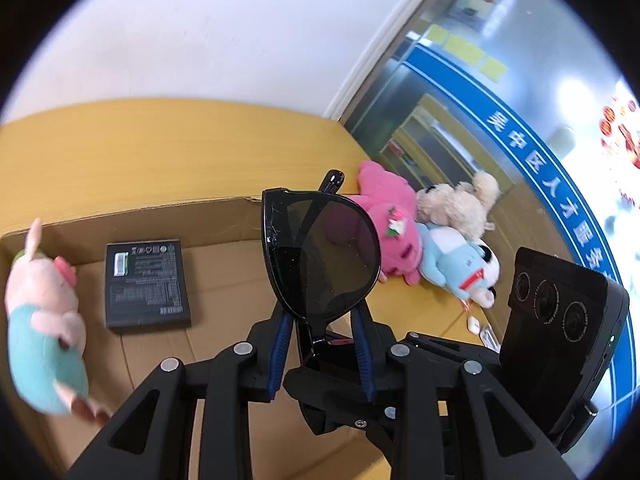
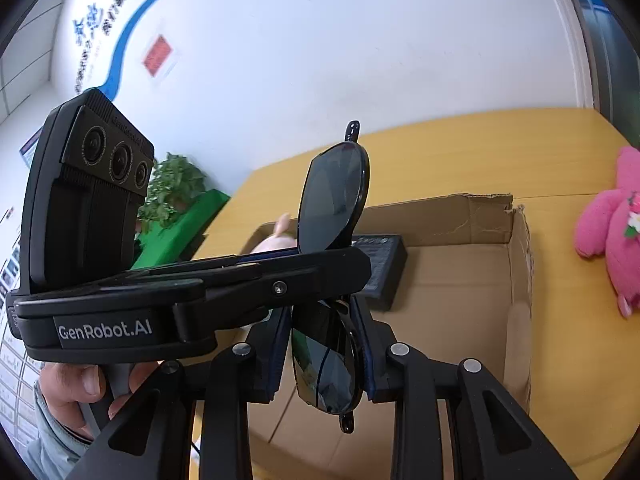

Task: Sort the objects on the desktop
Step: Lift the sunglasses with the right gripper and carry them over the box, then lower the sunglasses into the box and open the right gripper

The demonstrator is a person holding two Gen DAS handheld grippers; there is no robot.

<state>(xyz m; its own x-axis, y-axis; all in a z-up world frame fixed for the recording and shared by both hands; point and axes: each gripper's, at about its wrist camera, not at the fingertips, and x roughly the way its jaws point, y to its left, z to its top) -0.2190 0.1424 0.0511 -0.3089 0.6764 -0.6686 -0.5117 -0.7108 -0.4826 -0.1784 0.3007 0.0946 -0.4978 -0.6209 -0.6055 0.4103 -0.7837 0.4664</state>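
Left claw clamps folded black sunglasses by the lower frame edge, glossy plastic rim, dark rounded lens standing upright above the blue-padded fingers, one temple tip poking up behind. Right claw grips the same pair lower down, edge-on in its view, one lens above the left claw's body and one between the blue pads. Both claws narrow, pinched on the glasses, held in the air over an open corrugated cardboard box with a torn flap, sitting on the yellow wood-grain worktop. Inside the box: a flat matte black rectangular battery pack with a printed label, and a soft pig plush in pale pink and teal. On the worktop beside the box: fuzzy pink plush, cream curly plush, light-blue and white plush, touching in a heap. A hand holds the left claw's grip.
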